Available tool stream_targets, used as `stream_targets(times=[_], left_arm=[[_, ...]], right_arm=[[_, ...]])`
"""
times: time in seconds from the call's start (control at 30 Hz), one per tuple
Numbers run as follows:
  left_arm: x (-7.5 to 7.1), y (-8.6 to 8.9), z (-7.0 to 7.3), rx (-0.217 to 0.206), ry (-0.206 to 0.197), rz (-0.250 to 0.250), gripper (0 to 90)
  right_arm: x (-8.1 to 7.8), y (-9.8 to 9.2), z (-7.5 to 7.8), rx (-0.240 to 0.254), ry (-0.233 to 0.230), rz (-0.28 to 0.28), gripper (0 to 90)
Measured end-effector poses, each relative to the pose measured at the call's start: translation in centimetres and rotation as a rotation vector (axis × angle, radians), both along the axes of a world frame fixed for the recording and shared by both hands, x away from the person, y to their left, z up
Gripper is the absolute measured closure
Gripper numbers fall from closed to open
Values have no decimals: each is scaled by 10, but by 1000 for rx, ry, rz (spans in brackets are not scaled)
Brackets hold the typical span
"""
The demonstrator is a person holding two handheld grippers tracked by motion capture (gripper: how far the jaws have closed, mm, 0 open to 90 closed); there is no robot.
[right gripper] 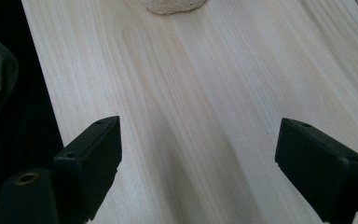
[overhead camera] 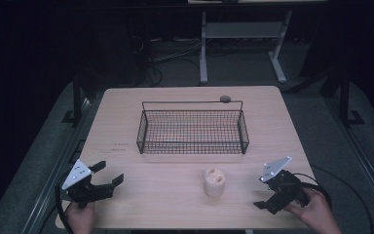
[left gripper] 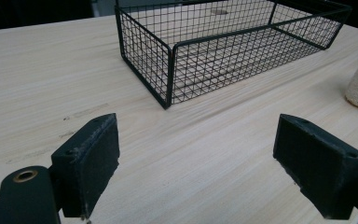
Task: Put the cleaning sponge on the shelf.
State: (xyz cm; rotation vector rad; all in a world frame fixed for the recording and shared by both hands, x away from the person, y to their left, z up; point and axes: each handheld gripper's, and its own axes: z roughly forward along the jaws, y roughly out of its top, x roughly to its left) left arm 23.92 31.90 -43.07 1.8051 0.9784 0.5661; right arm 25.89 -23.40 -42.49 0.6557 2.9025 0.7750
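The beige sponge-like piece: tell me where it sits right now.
In the high view the beige piece stands on the wooden table, just in front of the wire basket, between the left gripper and the right gripper, touching neither.

The pale wooden tabletop (overhead camera: 126,126) carries a black wire basket (overhead camera: 193,127) toward its far middle, standing flat on the boards. Nearer the person's edge, a little right of centre and well apart from the basket, a small beige spongy lump (overhead camera: 214,182) stands upright on the wood. A small dark round thing (overhead camera: 225,99) lies just behind the basket's far rim.
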Motion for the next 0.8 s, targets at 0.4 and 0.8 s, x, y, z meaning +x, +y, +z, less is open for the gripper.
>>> stream_targets(times=[0.4, 0.8], left_arm=[[-1, 2, 0, -9, -2, 7, 138], [-4, 2, 1, -4, -6, 7, 138]], right_arm=[[3, 15, 1, -15, -3, 36, 140], [8, 36, 9, -21, 1, 92, 140]])
